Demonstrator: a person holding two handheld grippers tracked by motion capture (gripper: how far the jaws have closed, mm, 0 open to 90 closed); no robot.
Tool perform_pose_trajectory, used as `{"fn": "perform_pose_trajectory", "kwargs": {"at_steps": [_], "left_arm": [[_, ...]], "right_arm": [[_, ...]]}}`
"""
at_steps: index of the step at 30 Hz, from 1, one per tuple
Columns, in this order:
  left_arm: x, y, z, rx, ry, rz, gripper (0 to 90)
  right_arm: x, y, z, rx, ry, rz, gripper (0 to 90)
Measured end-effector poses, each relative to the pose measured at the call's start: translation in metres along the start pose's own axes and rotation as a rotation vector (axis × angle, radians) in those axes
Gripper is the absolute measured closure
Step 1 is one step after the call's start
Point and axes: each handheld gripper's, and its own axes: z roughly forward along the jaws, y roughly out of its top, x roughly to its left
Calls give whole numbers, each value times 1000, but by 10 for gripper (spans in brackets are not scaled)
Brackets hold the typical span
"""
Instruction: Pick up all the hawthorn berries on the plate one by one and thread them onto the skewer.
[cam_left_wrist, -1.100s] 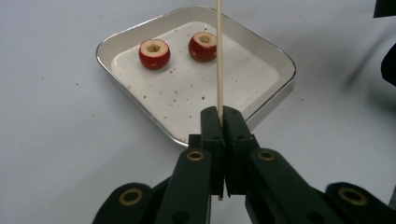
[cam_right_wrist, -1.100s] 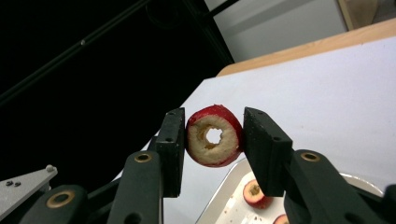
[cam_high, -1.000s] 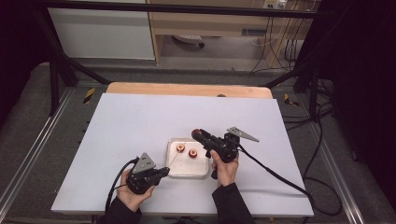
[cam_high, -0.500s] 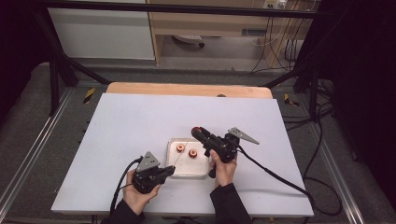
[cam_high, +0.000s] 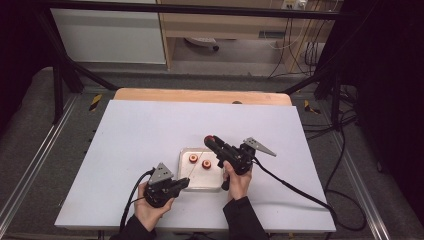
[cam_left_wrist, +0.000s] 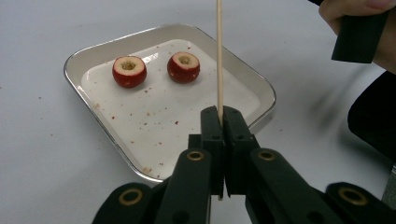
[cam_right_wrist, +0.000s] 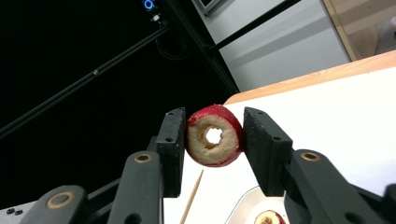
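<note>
High view: left gripper (cam_high: 181, 184) seen low on the white bench (cam_high: 135, 135), right gripper (cam_high: 210, 140) raised above the metal tray (cam_high: 186, 181). Left gripper view: fingers (cam_left_wrist: 211, 133) pressed together on a thin wooden skewer (cam_left_wrist: 219, 56), held upright before the tray's near corner; two cored red fruit pieces (cam_left_wrist: 129, 71) (cam_left_wrist: 183, 66) sat apart at the tray's far end. Right gripper view: fingers (cam_right_wrist: 171, 140) clamped on both sides of a third cored red fruit piece (cam_right_wrist: 215, 136), hole facing the camera, held clear of the bench.
</note>
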Motion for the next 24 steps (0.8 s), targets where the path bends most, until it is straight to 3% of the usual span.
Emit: {"fn": "perform_pose_trajectory", "kwargs": {"at_steps": [24], "left_arm": [[1, 1, 0, -9, -7, -27, 884]], "right_arm": [[0, -8, 2, 4, 7, -7, 610]]}}
